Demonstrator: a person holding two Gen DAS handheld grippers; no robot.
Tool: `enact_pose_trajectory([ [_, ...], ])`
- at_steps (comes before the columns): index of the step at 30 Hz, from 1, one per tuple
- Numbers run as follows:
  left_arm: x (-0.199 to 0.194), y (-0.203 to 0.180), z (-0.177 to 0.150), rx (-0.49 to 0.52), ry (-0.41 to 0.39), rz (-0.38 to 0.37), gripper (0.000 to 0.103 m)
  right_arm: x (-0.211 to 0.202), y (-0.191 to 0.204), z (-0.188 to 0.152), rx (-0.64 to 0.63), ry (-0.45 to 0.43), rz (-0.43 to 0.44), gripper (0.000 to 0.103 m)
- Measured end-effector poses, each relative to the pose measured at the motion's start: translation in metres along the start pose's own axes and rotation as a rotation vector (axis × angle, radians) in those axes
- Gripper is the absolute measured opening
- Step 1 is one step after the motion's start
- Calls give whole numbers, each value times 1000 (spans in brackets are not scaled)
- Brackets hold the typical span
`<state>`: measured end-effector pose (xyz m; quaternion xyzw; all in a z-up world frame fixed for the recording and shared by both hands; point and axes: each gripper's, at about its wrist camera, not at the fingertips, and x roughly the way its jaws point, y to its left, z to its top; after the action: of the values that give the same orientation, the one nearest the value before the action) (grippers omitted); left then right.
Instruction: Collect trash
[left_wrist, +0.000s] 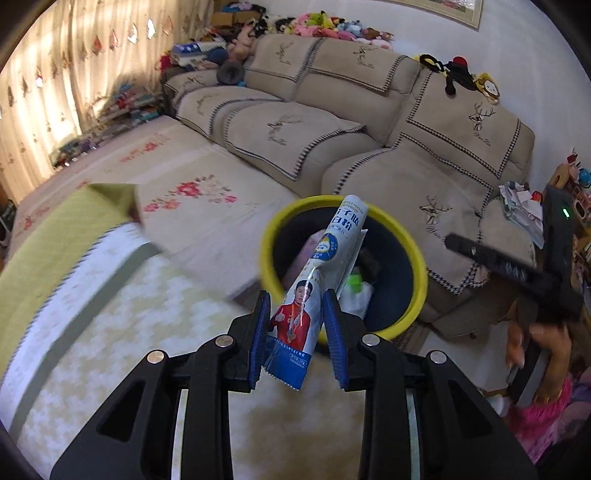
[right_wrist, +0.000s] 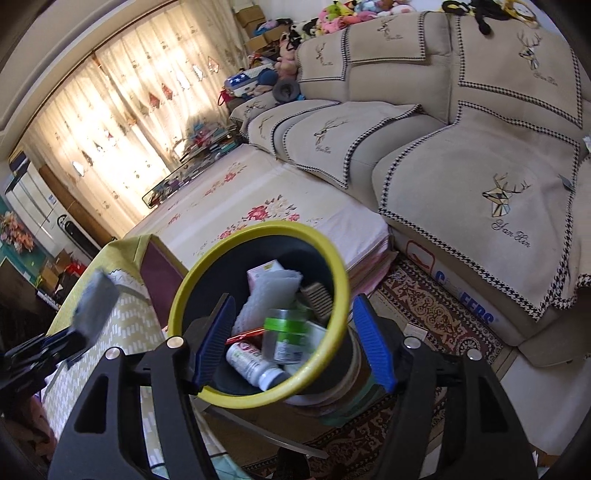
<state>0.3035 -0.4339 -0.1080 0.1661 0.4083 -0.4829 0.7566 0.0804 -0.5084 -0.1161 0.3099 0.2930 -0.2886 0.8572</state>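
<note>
A long white and blue packet (left_wrist: 334, 251) with a printed figure stands upright between the blue pads of my left gripper (left_wrist: 296, 295), which is shut on its lower part. Just behind it is a dark bin with a yellow rim (left_wrist: 417, 295). In the right wrist view my right gripper (right_wrist: 294, 301) hangs open over the same bin's rim (right_wrist: 332, 258) with nothing between its pads. Inside lie a white bottle (right_wrist: 251, 362), a green-lidded jar (right_wrist: 286, 332) and bubble wrap (right_wrist: 266, 291). The left gripper (right_wrist: 79, 334) shows blurred at the left with the packet (right_wrist: 96, 299).
A beige sofa (left_wrist: 369, 122) with deer-print covers runs behind the bin, and a floral-covered pad (right_wrist: 277, 206) lies beside it. A table with a yellow-green cloth (left_wrist: 55, 236) is at the left. A patterned rug (right_wrist: 436, 314) covers the floor. A person's hand (left_wrist: 546, 339) holds the right gripper (left_wrist: 458, 245).
</note>
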Motion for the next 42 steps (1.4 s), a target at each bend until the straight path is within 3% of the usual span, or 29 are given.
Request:
enact_pose_trajectory([
  [4, 40, -29, 26, -3, 34, -19, 30, -8, -12, 2, 17, -11, 0, 63],
  [10, 95, -60, 48, -38, 81, 17, 32, -22, -21, 5, 21, -30, 4, 64],
  [12, 109, -62, 48, -61, 93, 43, 43, -26, -22, 5, 16, -38, 6, 65],
  [14, 116, -60, 46, -90, 98, 72, 69, -31, -20, 7, -5, -44, 5, 66],
  [16, 110, -53, 38, -128, 93, 84, 69, -36, -17, 8, -31, -53, -3, 66],
  [19, 78, -43, 24, -157, 45, 105, 72, -45, -6, 3, -95, -60, -12, 68],
  [22, 26, -39, 6, -176, -68, 149, 94, -49, 6, -9, -149, -43, 10, 70],
  [24, -11, -40, -9, -186, -137, 172, 98, -51, 16, -17, -171, -22, 39, 70],
  [27, -73, -39, -42, -203, -250, 248, 98, -59, 35, -28, -223, -22, 78, 73],
  [31, -153, -31, -98, -232, -360, 403, 98, -80, 65, -43, -303, -49, 139, 80],
  [35, -215, -17, -153, -344, -414, 546, 98, -104, 93, -64, -400, -78, 185, 87],
  [42, -293, -13, -233, -475, -455, 657, 98, -144, 110, -88, -464, -141, 200, 95],
])
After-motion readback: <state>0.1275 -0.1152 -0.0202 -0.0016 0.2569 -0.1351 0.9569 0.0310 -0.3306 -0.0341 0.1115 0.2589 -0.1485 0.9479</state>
